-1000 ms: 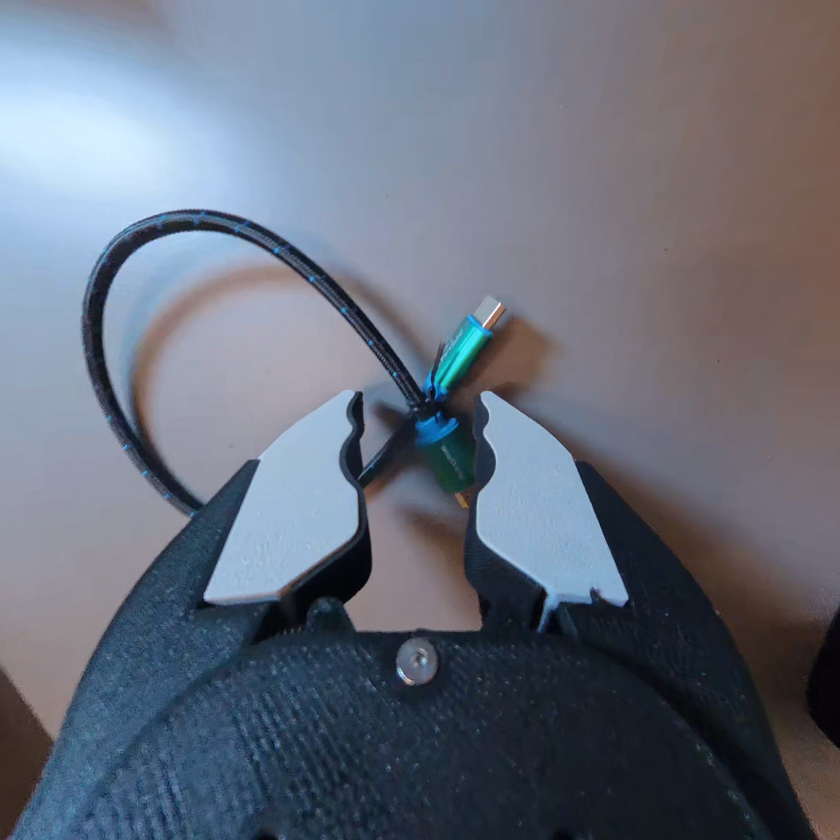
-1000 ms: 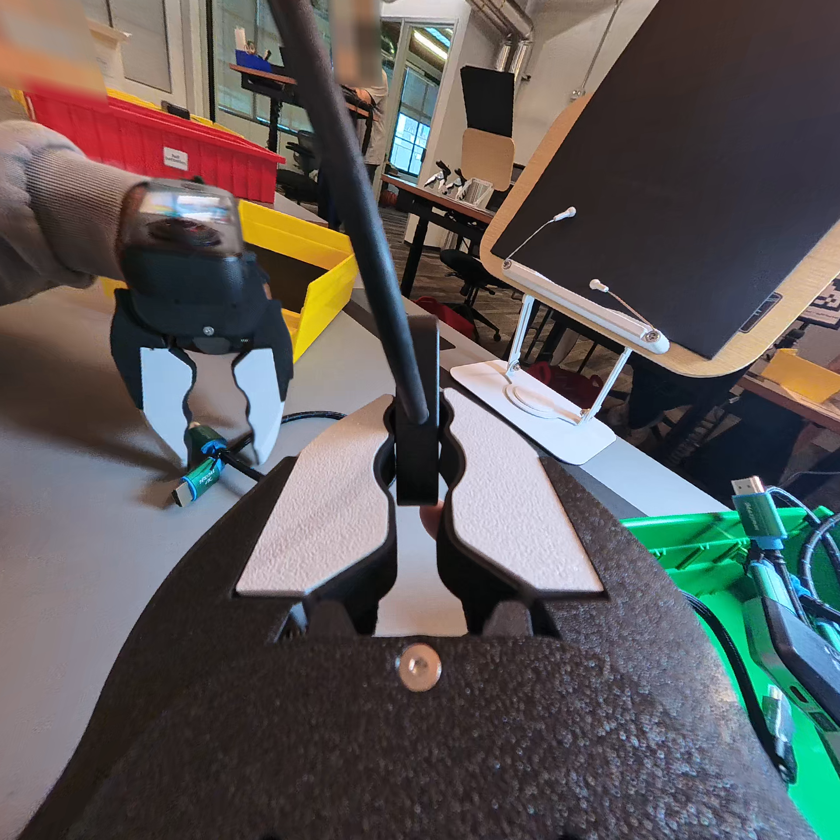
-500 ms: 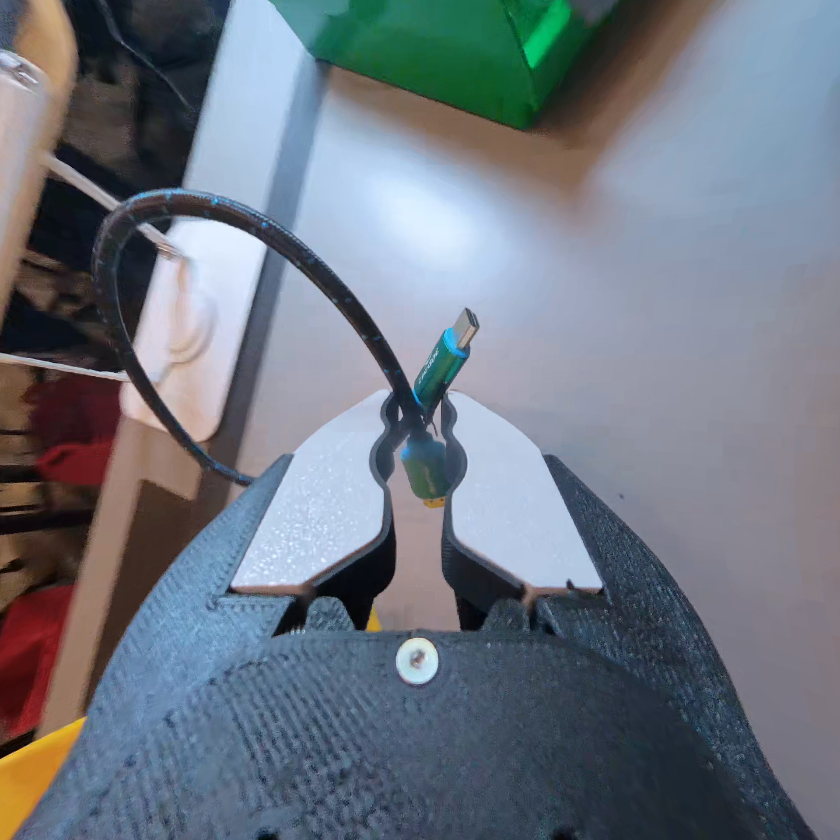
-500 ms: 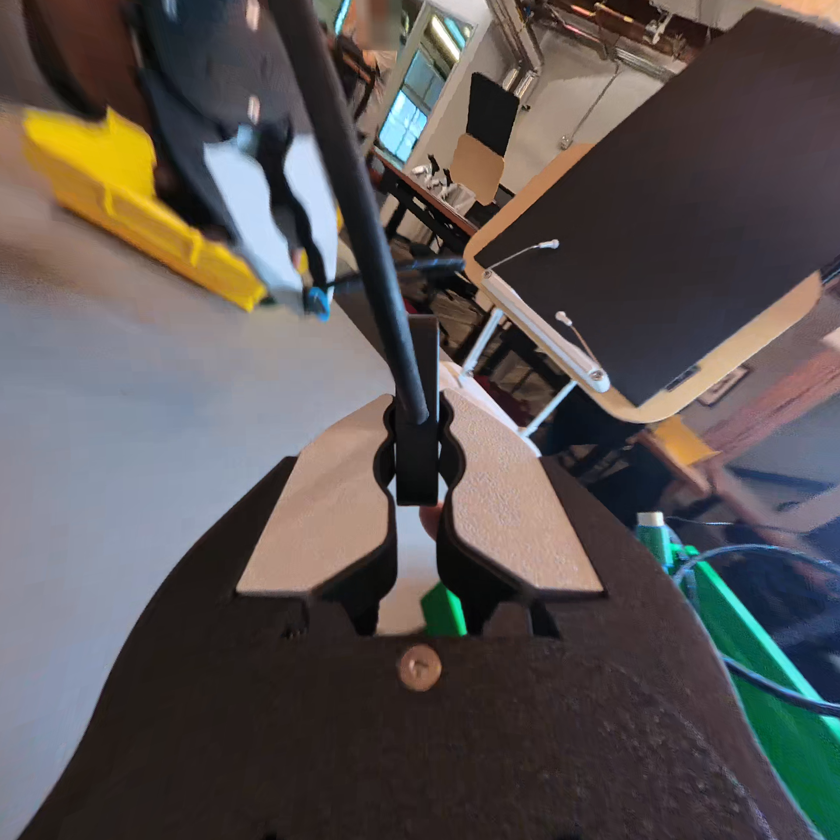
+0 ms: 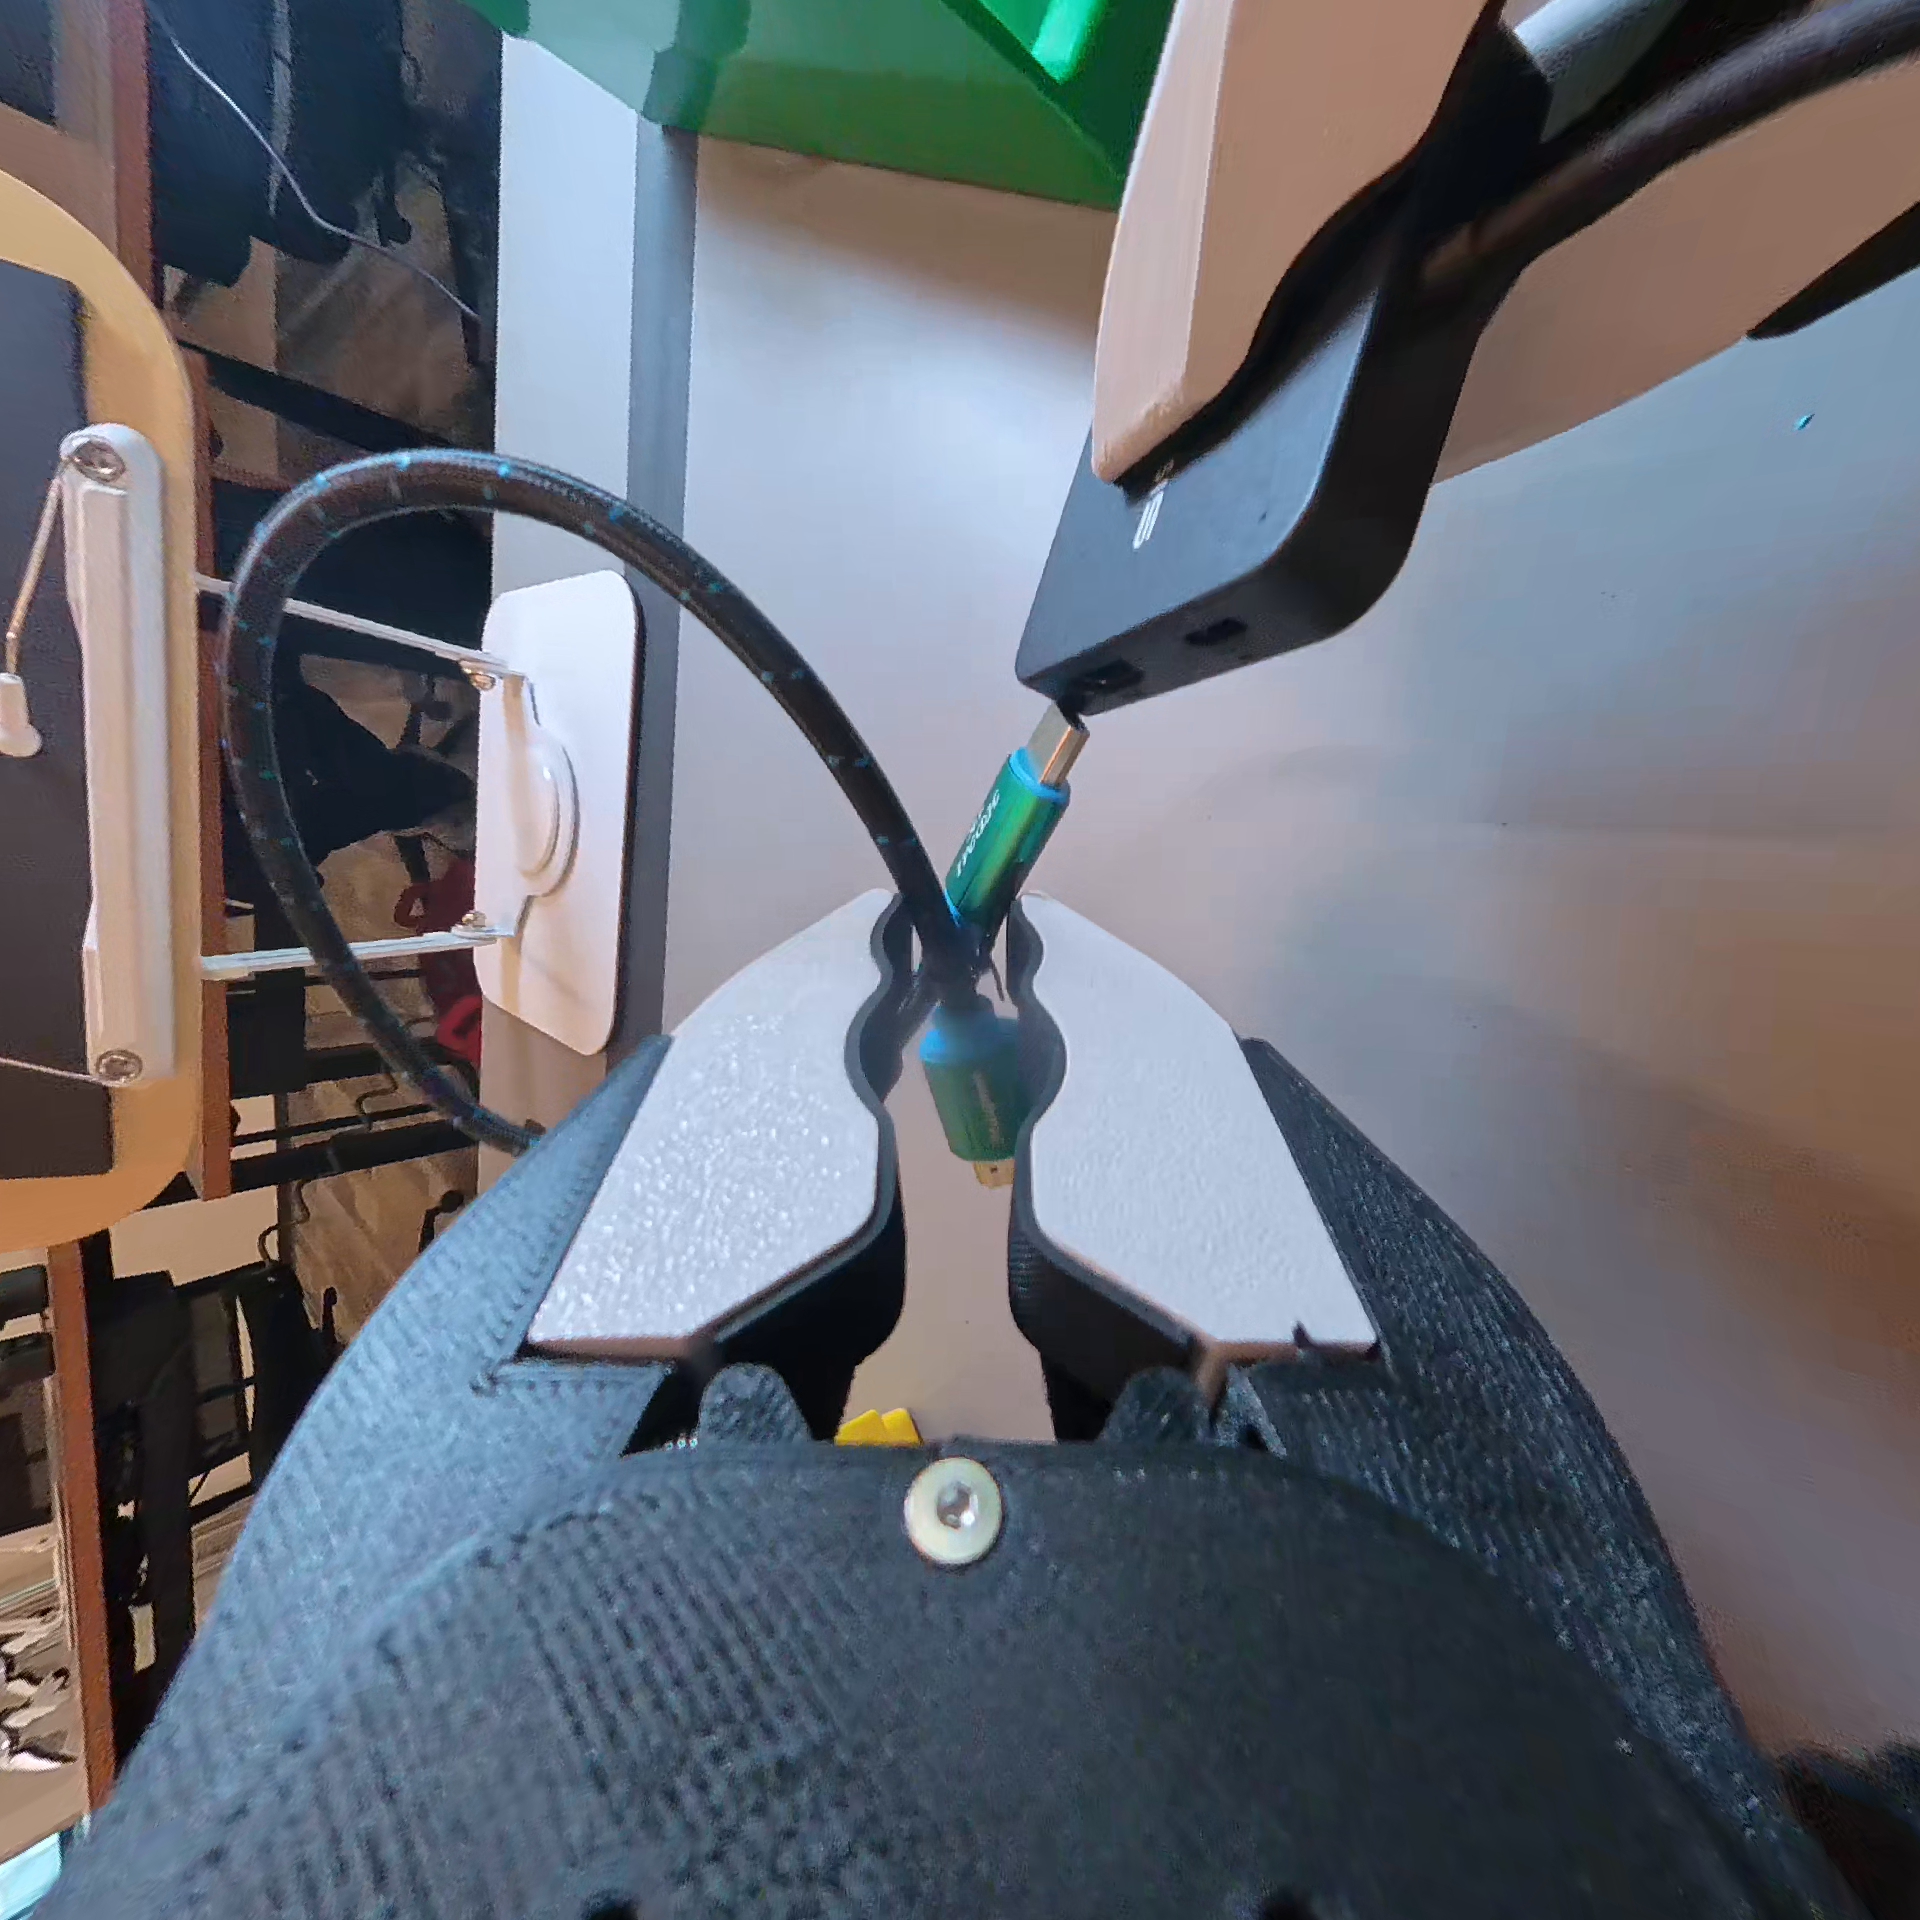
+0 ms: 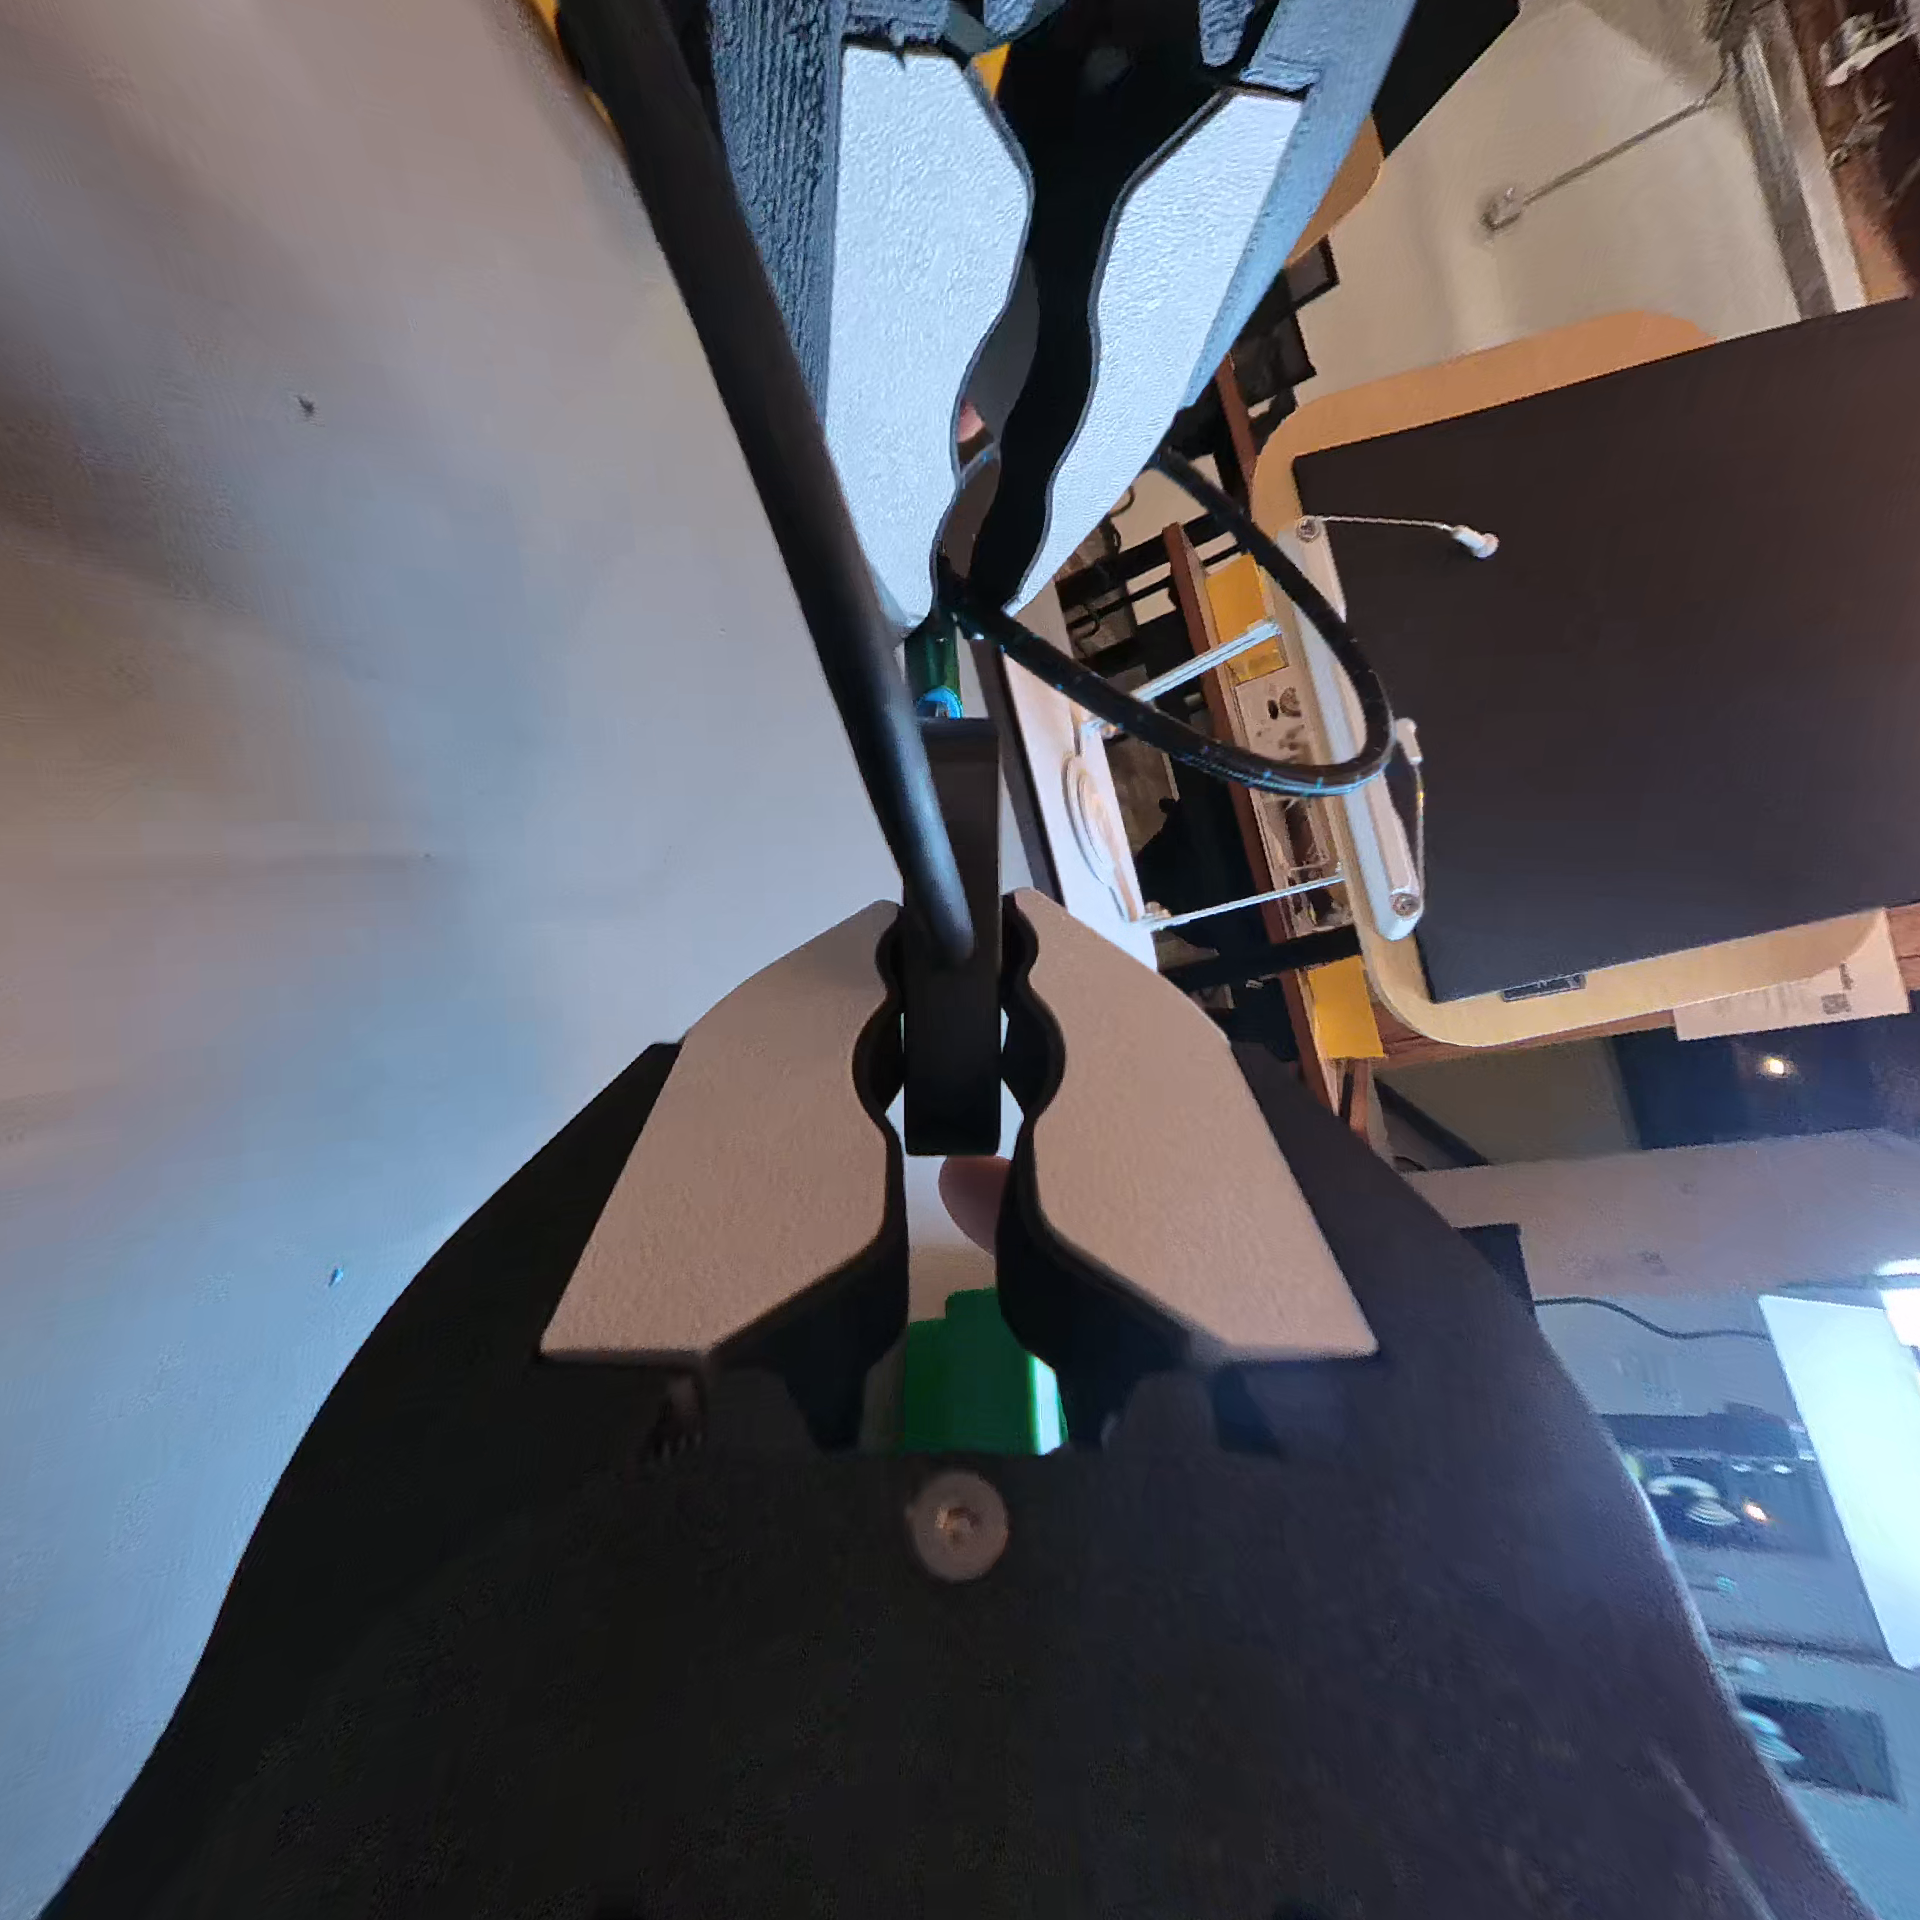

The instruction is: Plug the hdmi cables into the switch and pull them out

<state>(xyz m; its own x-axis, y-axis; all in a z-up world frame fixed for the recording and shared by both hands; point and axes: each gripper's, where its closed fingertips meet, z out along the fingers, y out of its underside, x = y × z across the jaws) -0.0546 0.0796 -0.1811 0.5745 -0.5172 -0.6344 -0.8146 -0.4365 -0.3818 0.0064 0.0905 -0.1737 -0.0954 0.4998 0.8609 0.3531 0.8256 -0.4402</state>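
1. Seen nearest in the left wrist view: black, coarse-ribbed printed shell of the left tool (image 5: 954,940), with pale pebbled plates on both fingers (image 5: 727,1132).
2. Nearly closed, with wavy inner edges pinching the braided cable (image 5: 582,509) just behind a glossy green metal connector (image 5: 1003,826).
3. Second green connector (image 5: 975,1096) lodged in the hollow between the same fingers, gold tip pointing back toward the camera.
4. Black cable flecked with blue, bent into a round loop off to the left.
5. Silver plug tip met at the mouth of a corner port on the switch (image 5: 1216,520), a flat matte black box with rounded corners; depth of entry could not be told.
6. Switch clamped edge-on between the beige fingers of the right tool (image 6: 951,935), closed tight on it, with a smooth black cord (image 6: 790,436) running off its back end.
7. Smooth grey bench (image 5: 1455,935) behind both.
8. Farther off: green plastic bin (image 5: 894,94) at the bench edge and a white rounded stand base (image 5: 556,810) with thin metal rods.
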